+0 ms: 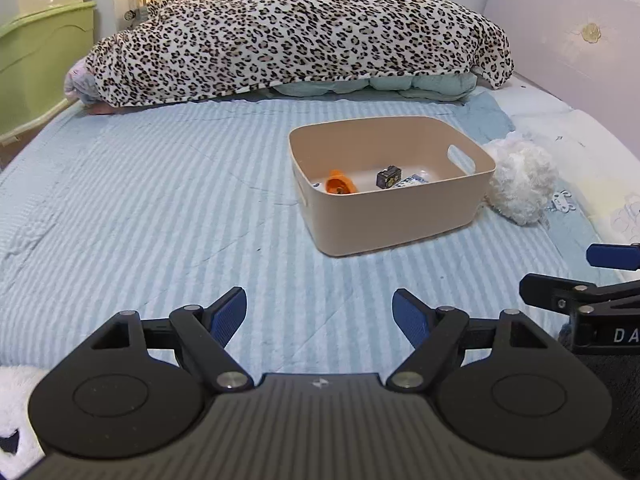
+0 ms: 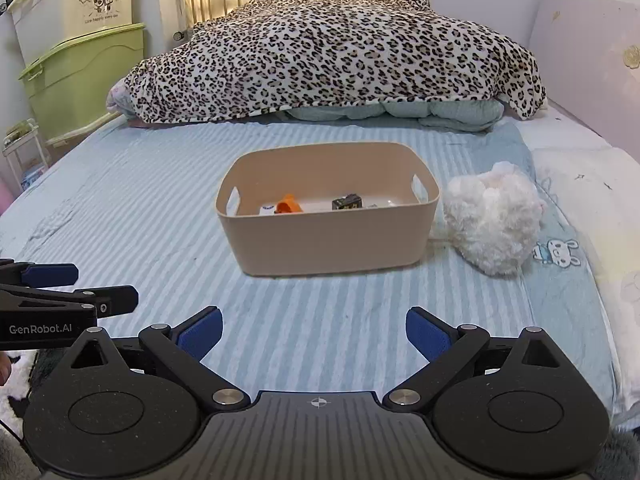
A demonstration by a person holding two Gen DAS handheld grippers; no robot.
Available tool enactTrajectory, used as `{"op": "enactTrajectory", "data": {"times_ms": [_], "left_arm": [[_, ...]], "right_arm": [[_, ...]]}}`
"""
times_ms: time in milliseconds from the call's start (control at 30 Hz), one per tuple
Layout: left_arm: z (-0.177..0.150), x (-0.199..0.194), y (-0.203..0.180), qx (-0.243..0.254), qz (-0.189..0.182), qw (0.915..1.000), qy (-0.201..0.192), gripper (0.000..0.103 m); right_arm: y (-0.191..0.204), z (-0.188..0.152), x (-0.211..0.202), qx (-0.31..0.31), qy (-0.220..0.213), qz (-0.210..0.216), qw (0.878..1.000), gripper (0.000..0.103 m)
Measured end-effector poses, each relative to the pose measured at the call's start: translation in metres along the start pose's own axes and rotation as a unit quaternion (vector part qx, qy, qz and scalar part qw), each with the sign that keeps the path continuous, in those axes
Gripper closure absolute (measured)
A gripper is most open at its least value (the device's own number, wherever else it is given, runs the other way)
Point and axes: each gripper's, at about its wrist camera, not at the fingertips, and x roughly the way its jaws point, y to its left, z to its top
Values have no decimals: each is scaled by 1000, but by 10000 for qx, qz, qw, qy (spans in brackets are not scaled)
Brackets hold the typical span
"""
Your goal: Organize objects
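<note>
**Operator:** Down at my end of the bed, both tongs are spread wide with nothing between them. My left gripper [image 1: 319,314] hangs over the blue striped bedsheet [image 1: 160,208], blue pads apart, empty. My right gripper [image 2: 314,334] is the same: fingers splayed, gripping nothing, just sheet showing through the gap.

**Spotter:** Do they see each other?

**Operator:** Yes. Each one shows at the edge of the other's view, side by side, low and near the foot of the bed.

**Spotter:** Where's the bin?

**Operator:** Ahead of both, well apart from the fingertips. The beige bin [image 2: 332,240] sits upright on the sheet, handle slots cut in its short ends. Inside on the floor I can see an orange piece [image 2: 289,205] toward the left and a small dark box [image 2: 347,201] to its right, with something white and blue [image 1: 410,181] beside that; I can't tell what it is.

**Spotter:** Anything outside it?

**Operator:** A fluffy white plush [image 2: 494,220] lies just beside the bin's right end, on the sheet. Behind it all, a leopard-print blanket [image 2: 332,52] is heaped across the far side of the bed.
</note>
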Motion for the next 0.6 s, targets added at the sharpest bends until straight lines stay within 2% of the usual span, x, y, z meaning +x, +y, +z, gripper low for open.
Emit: {"op": "enactTrajectory", "data": {"times_ms": [600], "left_arm": [[-30, -26, -17, 288, -193, 9994, -42, 22]], "right_arm": [[5, -23, -31, 142, 31, 160, 9998, 3]]}}
